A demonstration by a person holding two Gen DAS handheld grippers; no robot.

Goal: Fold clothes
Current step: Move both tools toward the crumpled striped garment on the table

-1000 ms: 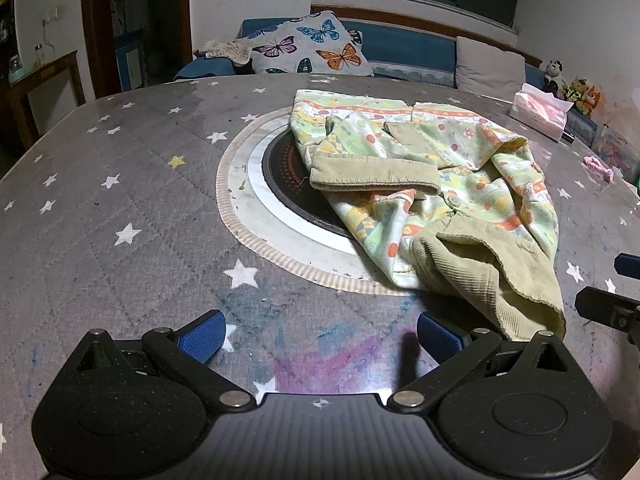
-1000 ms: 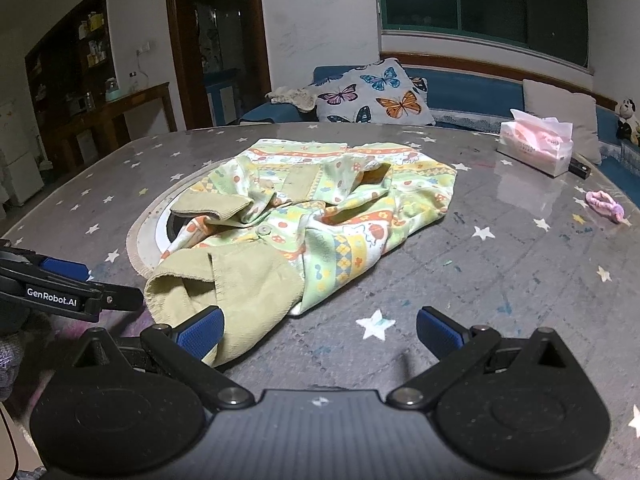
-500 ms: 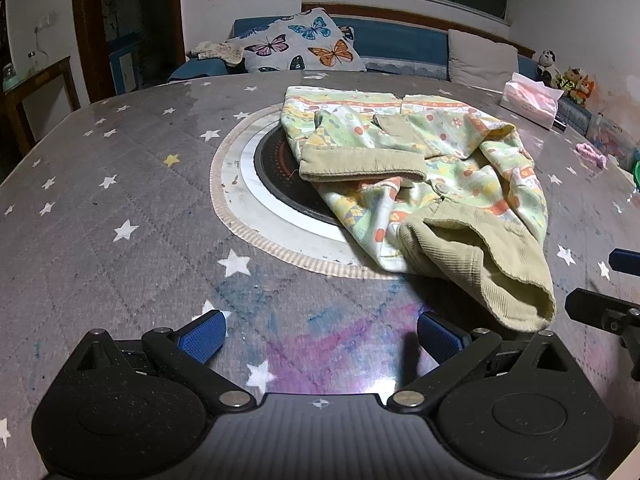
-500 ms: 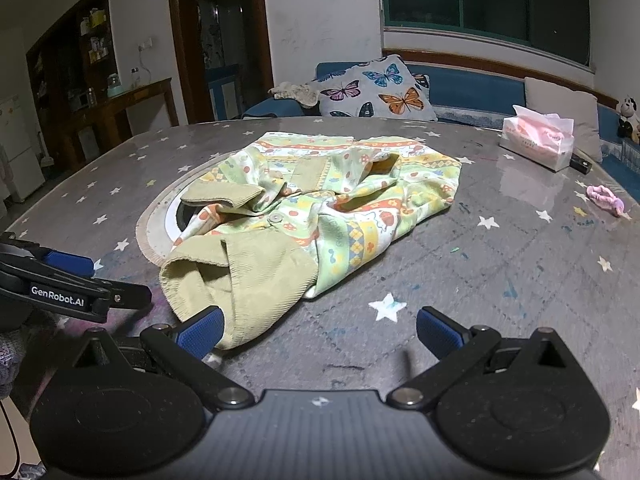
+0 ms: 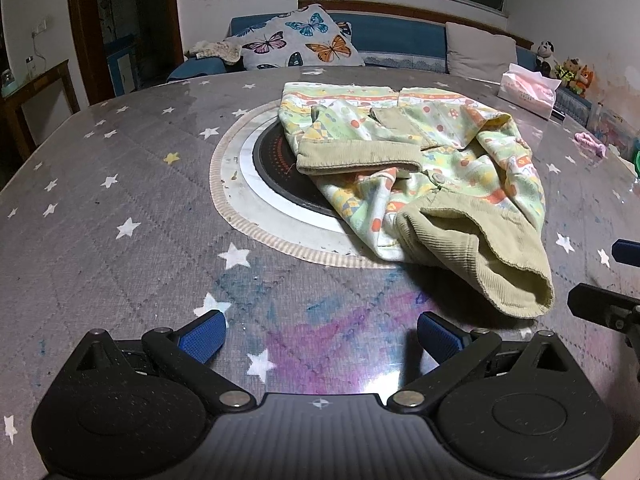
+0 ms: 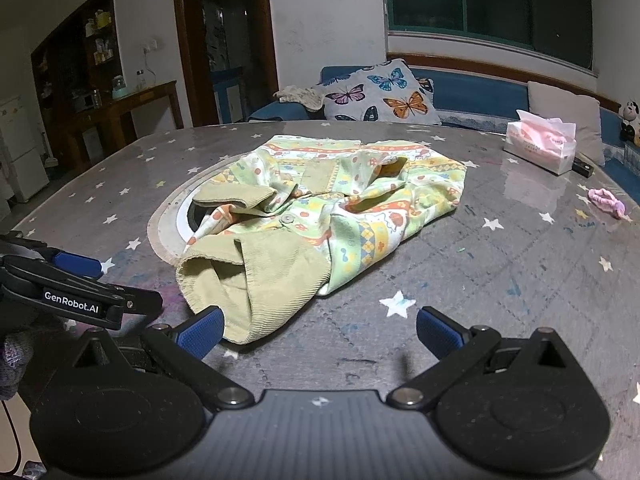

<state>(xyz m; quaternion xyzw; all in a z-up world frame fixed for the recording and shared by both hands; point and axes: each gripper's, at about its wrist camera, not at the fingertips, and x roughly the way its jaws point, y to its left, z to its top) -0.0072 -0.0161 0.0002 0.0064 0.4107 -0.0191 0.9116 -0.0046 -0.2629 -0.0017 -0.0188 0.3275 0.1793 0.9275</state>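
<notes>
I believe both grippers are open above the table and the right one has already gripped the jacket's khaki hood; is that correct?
Not quite: the right wrist view shows the right gripper open with empty jaws, not gripping the khaki hood of the jacket. The left gripper is open too.

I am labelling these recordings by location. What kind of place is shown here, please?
Most likely a living or dining room in a home. A sofa with a butterfly cushion stands behind the star-patterned table, a tissue box rests on the table, and a child's jacket lies crumpled at its middle.
</notes>
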